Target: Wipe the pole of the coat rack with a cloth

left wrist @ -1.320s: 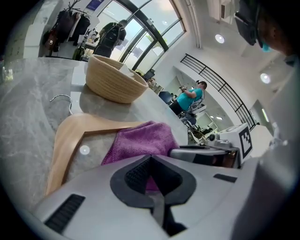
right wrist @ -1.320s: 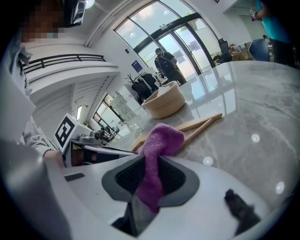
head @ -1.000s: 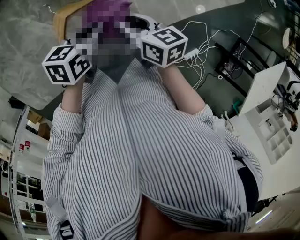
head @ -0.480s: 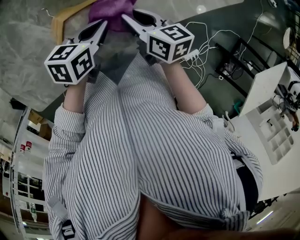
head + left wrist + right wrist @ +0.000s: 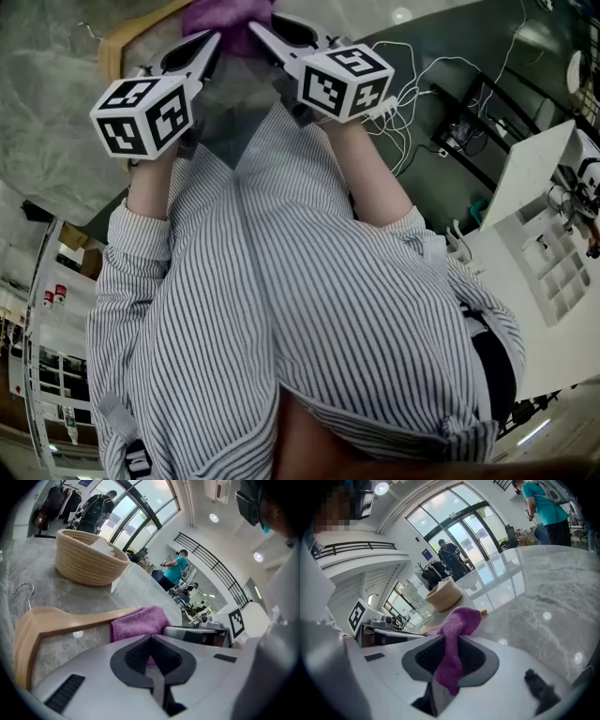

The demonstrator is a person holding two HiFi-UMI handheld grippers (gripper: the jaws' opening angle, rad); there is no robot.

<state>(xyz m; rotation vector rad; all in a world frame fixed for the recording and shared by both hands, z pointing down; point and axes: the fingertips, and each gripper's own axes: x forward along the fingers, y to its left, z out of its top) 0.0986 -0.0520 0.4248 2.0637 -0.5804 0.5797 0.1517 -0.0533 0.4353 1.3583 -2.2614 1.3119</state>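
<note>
The right gripper [image 5: 449, 654] is clamped on the purple cloth [image 5: 461, 620], which rises toward 12 o'clock. The left gripper [image 5: 151, 645] pinches its edge beside a wooden hanger [image 5: 56, 620].

In the left gripper view I have bare tabletop [image 5: 47, 585] mid-left, hemmed by the basket [image 5: 89, 557] above, hanger [image 5: 70, 620] and cloth [image 5: 138, 623] below.

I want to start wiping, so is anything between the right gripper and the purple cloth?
Nothing visible does: the right gripper is shut on the purple cloth, and the left gripper looks shut on its other end.
</note>
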